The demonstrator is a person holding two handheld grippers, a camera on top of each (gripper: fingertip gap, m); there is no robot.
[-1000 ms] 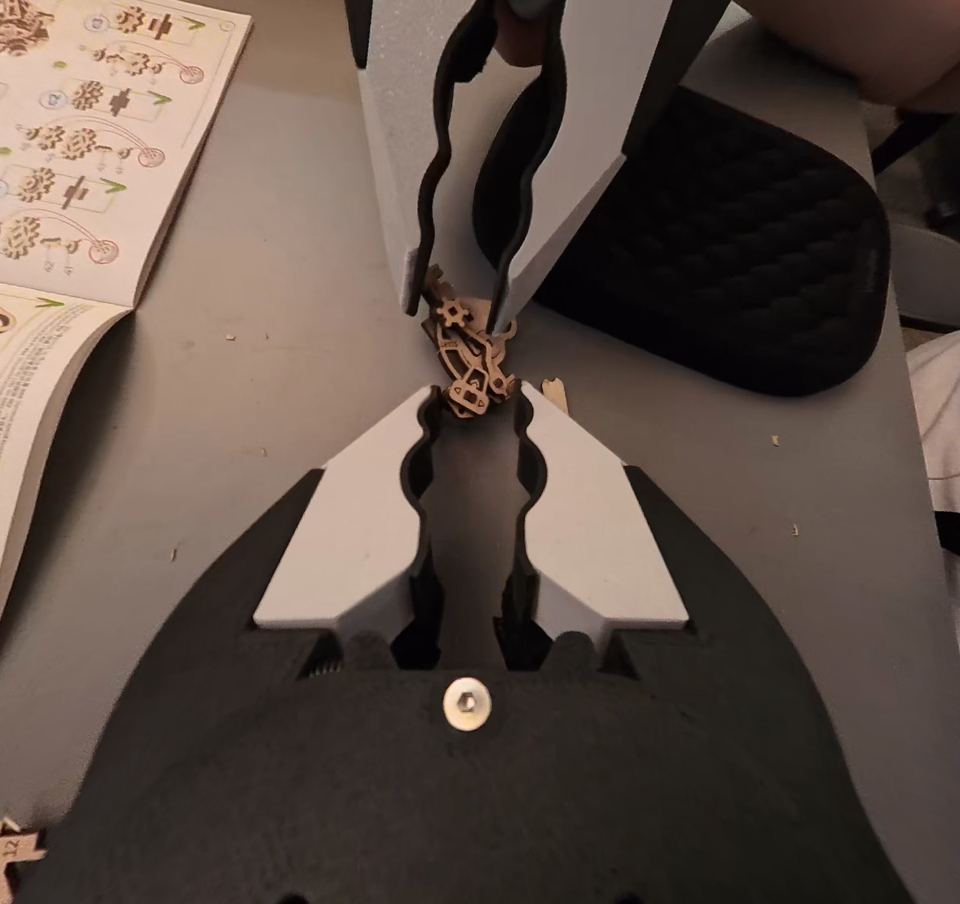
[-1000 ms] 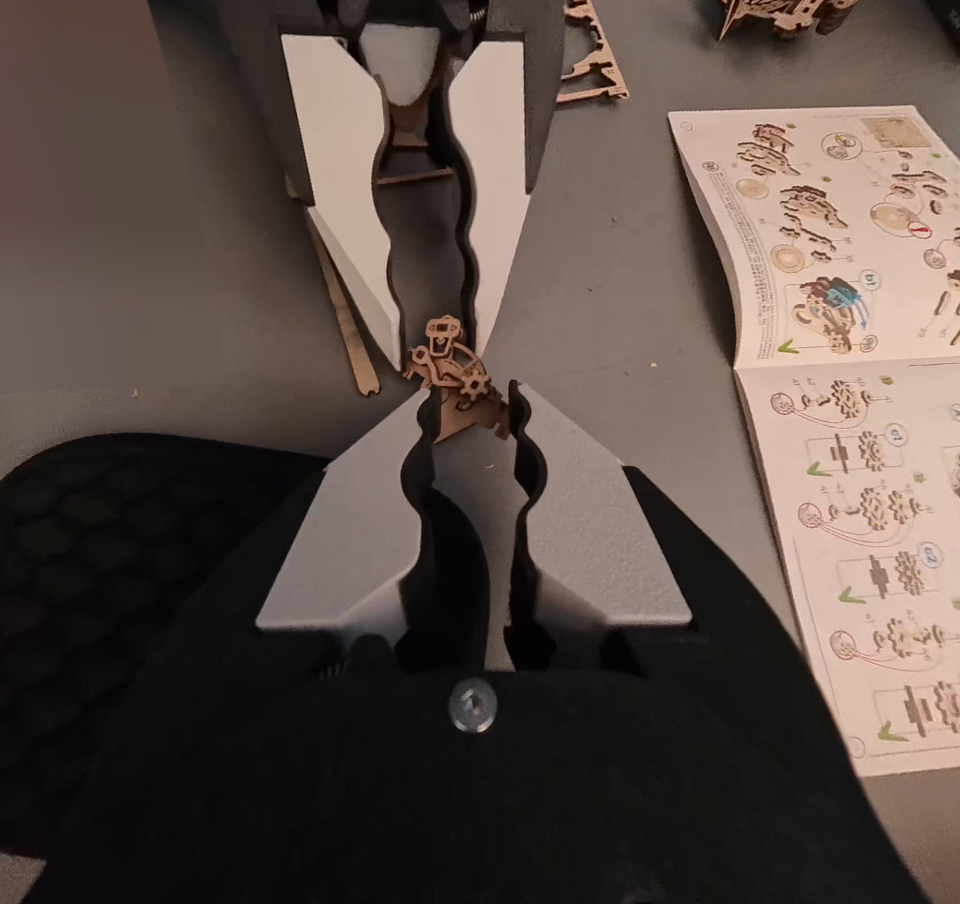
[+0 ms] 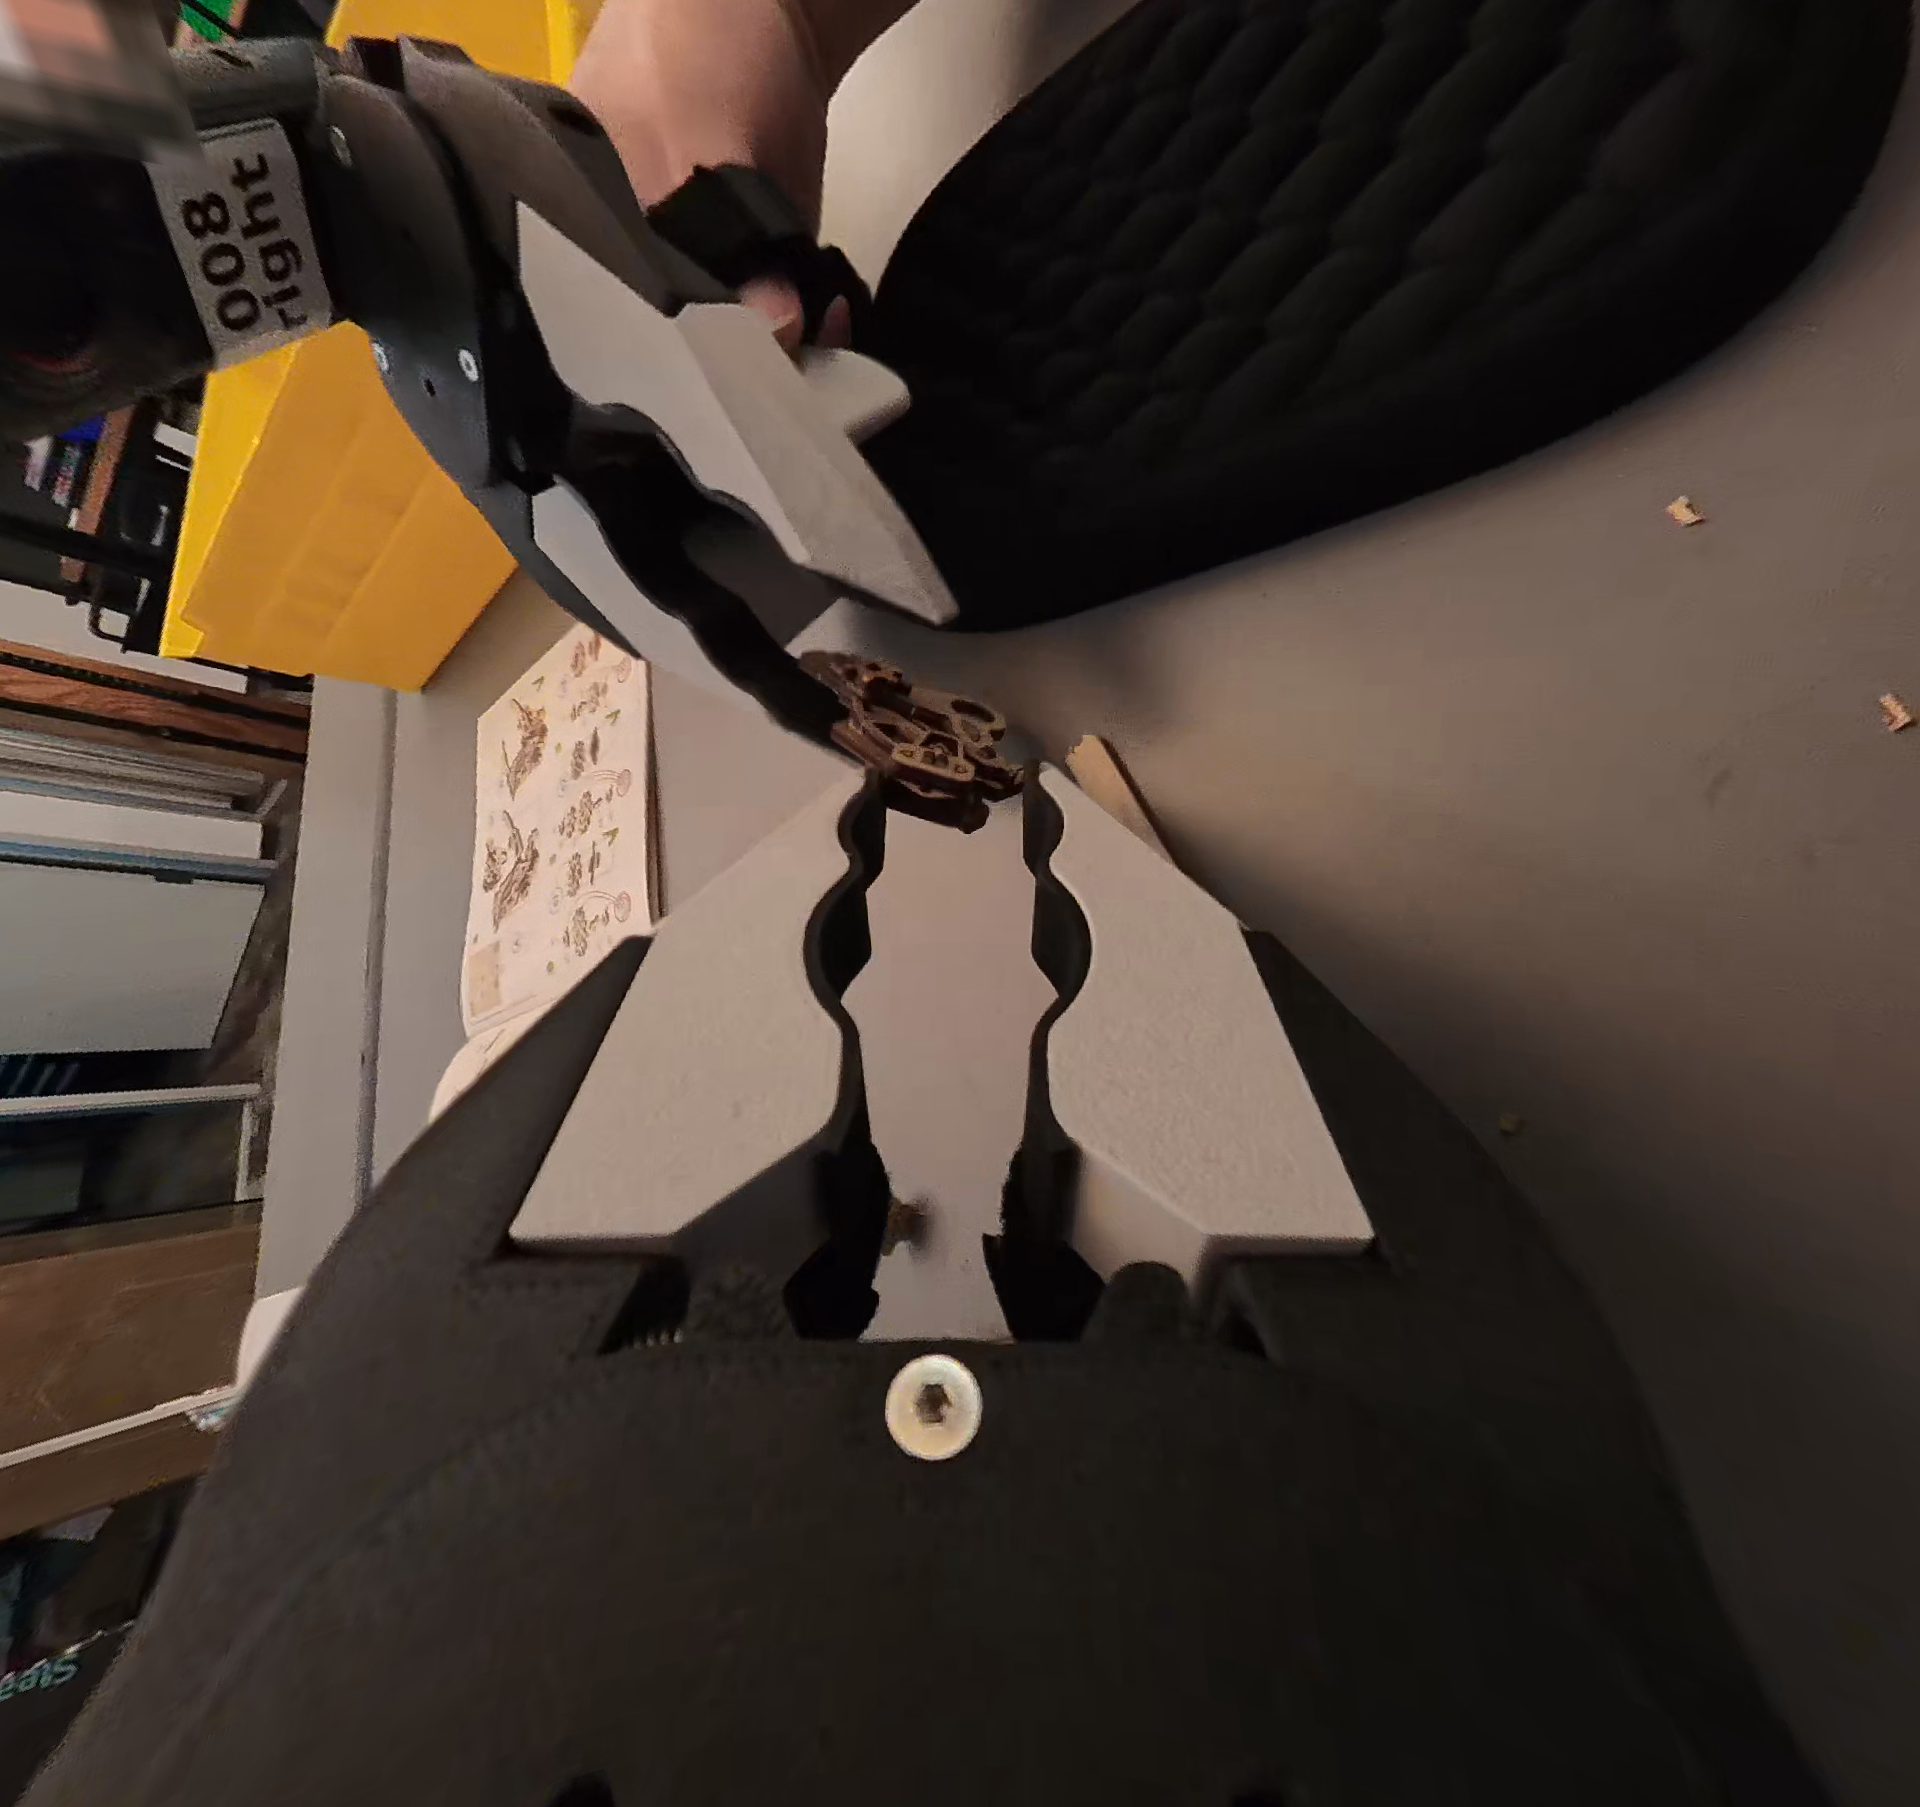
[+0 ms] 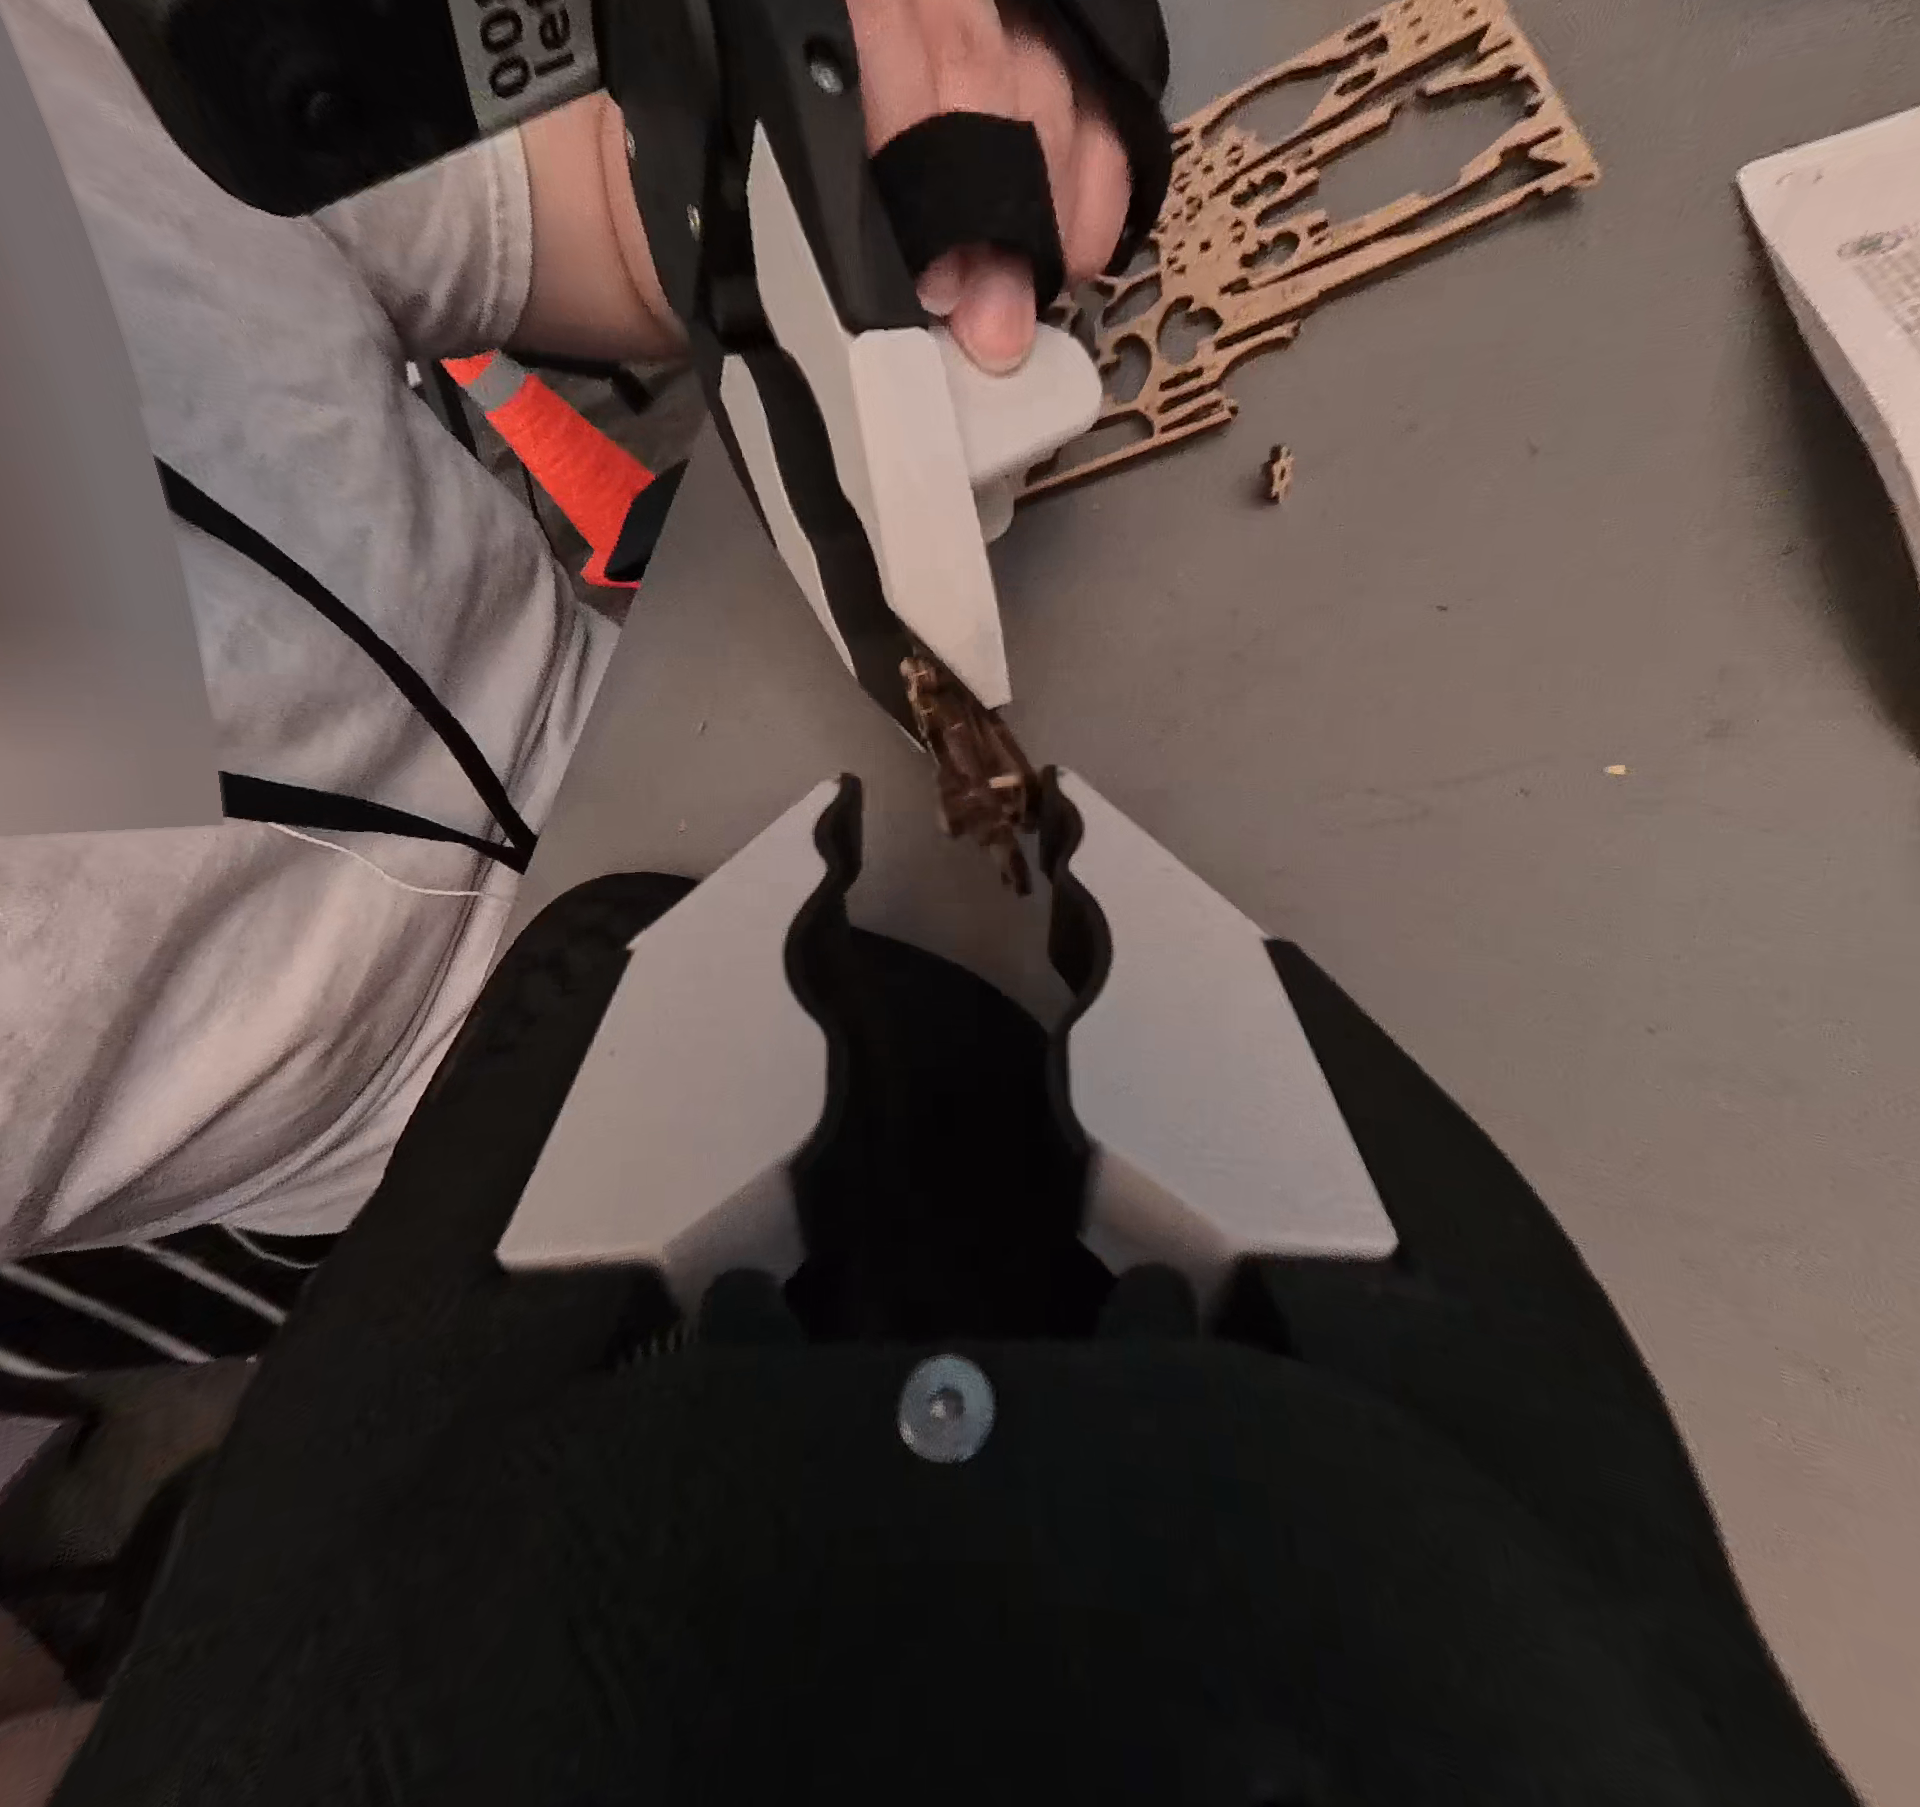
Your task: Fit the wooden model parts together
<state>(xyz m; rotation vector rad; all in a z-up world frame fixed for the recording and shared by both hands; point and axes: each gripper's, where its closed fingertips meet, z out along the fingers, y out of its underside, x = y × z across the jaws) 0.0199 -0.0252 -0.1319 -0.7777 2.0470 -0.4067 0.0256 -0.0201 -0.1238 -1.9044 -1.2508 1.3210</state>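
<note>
A workroom or lab with storage — yellow plastic bins [image 3: 343, 469] stand beside dark shelving [image 3: 94, 562] past the edge of a grey bench [image 4: 1455, 718]. On the bench lie an open instruction booklet [image 3: 566, 822], a punched-out wooden parts sheet [image 4: 1340, 199], a black mesh pad [image 3: 1403, 219] and scattered wood crumbs.
</note>
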